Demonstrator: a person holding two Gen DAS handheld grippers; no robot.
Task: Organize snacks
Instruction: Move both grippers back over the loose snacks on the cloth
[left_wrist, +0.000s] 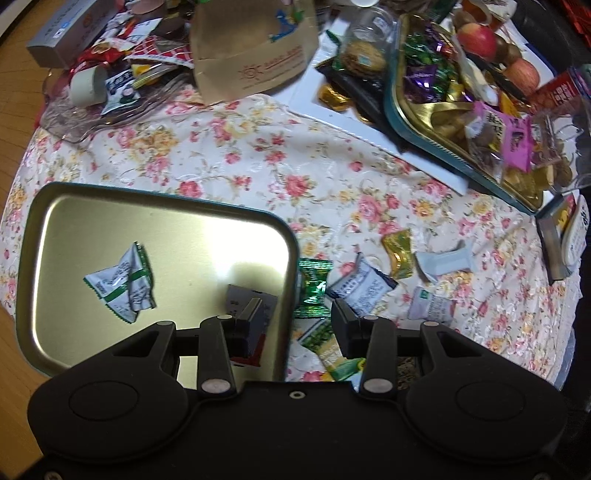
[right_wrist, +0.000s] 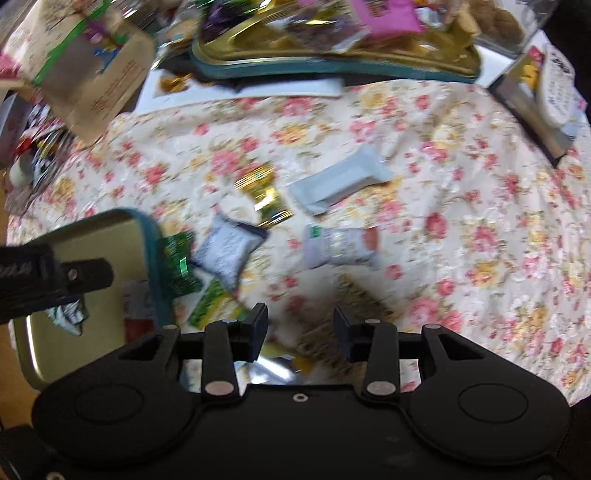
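Right wrist — gripper (right_wrist: 300, 328) seemingly empty

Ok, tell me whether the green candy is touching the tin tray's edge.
Touching. In the left wrist view the green candy lies right against the outer rim of the tin tray, with no tablecloth showing between them.

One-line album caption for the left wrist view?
Open left gripper above a metal tin holding one wrapped snack.
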